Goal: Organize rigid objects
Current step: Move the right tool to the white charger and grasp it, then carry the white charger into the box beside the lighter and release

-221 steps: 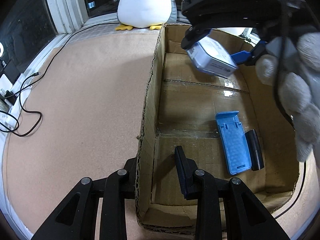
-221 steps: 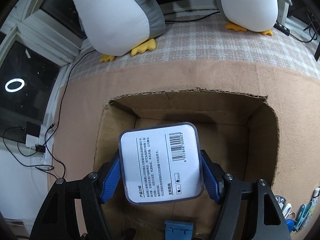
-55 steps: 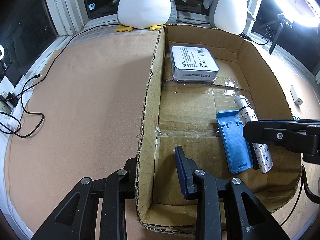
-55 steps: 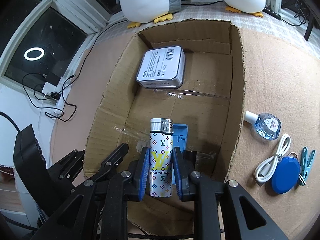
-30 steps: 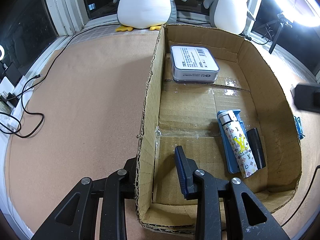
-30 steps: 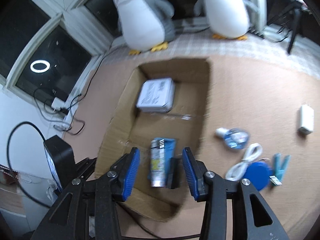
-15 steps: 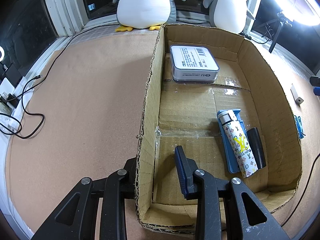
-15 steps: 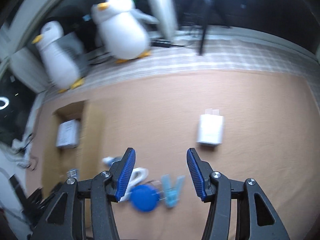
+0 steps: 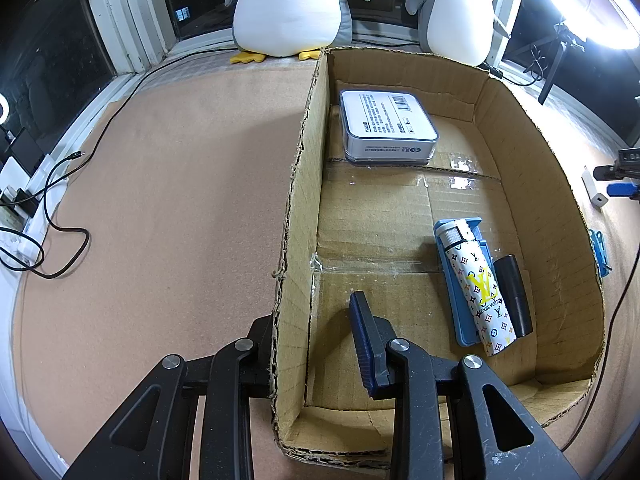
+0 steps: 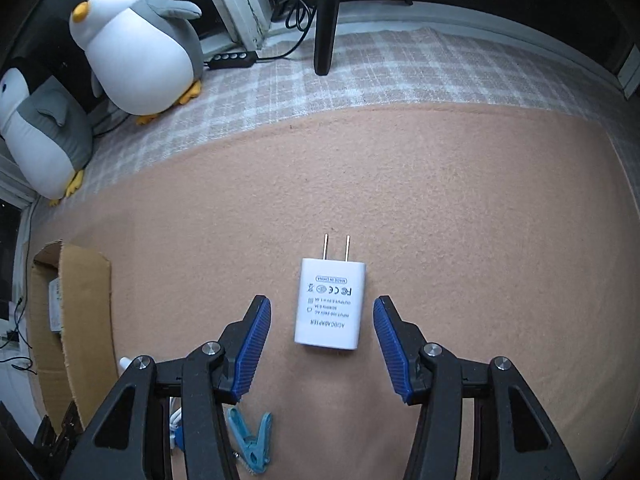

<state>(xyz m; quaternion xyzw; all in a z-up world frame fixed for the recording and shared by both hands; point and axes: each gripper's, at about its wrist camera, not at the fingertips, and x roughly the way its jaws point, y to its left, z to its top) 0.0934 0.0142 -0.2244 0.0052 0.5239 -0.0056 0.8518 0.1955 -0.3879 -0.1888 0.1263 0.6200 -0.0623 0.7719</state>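
Right wrist view: the right gripper point(image 10: 322, 344) is seen with its blue ribbed fingers point(image 10: 254, 344) spread wide and nothing held. Between them, touching neither, a white rectangular plastic AC adapter point(image 10: 330, 308) lies flat on the tan felt-covered desk point(image 10: 460, 220), label up and its two metal prongs pointing away. The fingers are set either side of the adapter's long faces, which is judged to be the lining-up for a pinch across its width. Near the lower edge, just beside the left finger, a light blue plastic clothes peg point(image 10: 250, 446) lies on the desk, apart from the adapter. At the left edge part of an open brown cardboard box point(image 10: 80, 320) is seen. Farther off, two grey-and-white plush penguins point(image 10: 136, 40) stand on a checked cloth.

In the left wrist view, the left gripper point(image 9: 316, 332) is placed astride the box's near left wall, one finger outside and one inside, with a gap left on the inner side; the wall is probably being steadied, though a firm clamp cannot be told. Inside the box, a patterned white lighter point(image 9: 478, 284) rests on a blue plastic stand point(image 9: 450, 280) beside a black cylinder point(image 9: 514, 292); at the far end lies a white rounded tin point(image 9: 386, 128). The adapter is judged next to be boxed.
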